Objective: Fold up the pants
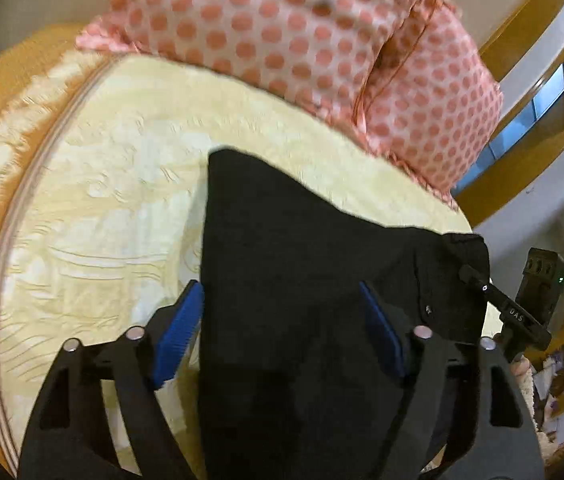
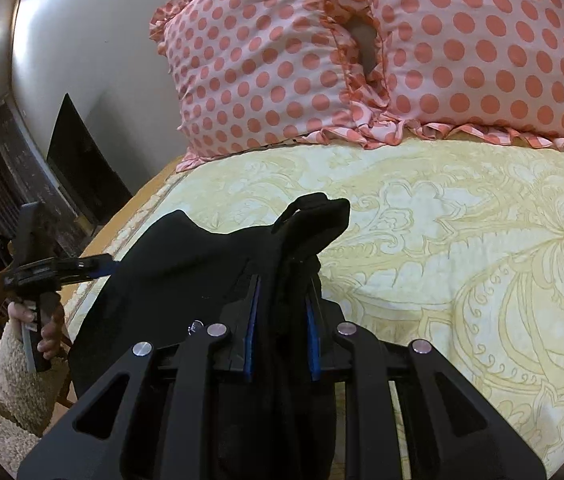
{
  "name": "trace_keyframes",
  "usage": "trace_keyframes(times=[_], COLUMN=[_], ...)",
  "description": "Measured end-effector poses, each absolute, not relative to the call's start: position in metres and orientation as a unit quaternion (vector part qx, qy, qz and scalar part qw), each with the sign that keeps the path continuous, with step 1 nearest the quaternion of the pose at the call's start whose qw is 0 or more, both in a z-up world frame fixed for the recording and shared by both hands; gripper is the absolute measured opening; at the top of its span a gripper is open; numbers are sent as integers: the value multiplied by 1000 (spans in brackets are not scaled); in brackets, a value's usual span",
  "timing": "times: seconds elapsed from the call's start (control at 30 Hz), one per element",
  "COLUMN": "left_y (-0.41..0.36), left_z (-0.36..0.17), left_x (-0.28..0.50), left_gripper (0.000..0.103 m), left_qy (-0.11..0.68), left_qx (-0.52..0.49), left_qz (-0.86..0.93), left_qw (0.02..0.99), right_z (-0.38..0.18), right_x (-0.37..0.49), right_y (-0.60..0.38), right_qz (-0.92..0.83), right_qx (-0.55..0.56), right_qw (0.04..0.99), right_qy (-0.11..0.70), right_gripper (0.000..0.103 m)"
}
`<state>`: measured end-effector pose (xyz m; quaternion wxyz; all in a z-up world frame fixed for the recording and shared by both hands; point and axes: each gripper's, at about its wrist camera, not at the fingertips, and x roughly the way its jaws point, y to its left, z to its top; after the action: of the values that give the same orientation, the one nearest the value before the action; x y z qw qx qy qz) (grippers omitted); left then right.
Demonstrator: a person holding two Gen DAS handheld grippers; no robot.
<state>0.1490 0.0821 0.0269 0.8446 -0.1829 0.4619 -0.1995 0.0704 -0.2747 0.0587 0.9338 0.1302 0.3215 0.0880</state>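
The black pants hang and drape above a cream patterned bedspread. My left gripper is open, its blue pads wide apart, with the pants' cloth lying between and over them. My right gripper is shut on a bunched fold of the black pants, near the waistband, which sticks up above the fingers. The right gripper shows at the right in the left wrist view, pinching the waistband edge. The left gripper shows at the left in the right wrist view.
Two pink pillows with coral dots lie at the head of the bed. The bedspread spreads to the right. A dark screen leans by the wall at left. Wooden shelves stand at the right.
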Motion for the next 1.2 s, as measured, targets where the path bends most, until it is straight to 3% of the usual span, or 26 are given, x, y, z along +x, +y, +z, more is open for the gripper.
trace_keyframes(times=[0.3,0.4,0.5,0.57,0.67,0.93,1.2], left_y=[69,63,59,59,63,46,35], left_z=[17,18,19,22,30,57,82], left_x=[162,169,169,166,161,161,231], left_gripper=[67,65,49,27,13,11,11], left_qy=[491,497,499,491,475,443,417], left_qx=[-150,-142,-128,-122,-133,-94,-89], left_qz=[-199,-200,-187,-181,-193,-196,-179], left_qw=[835,833,837,843,848,869,886], right_z=[43,35,31,35,45,70,107], right_x=[80,84,85,81,77,90,145], right_y=[-287,-294,-296,-291,-287,-285,-305], right_qz=[65,57,60,70,79,88,63], right_qx=[155,175,182,169,161,144,116], right_qw=[921,912,910,917,924,932,952], right_qy=[353,366,369,355,338,321,278], right_gripper=[21,30,36,25,21,19,17])
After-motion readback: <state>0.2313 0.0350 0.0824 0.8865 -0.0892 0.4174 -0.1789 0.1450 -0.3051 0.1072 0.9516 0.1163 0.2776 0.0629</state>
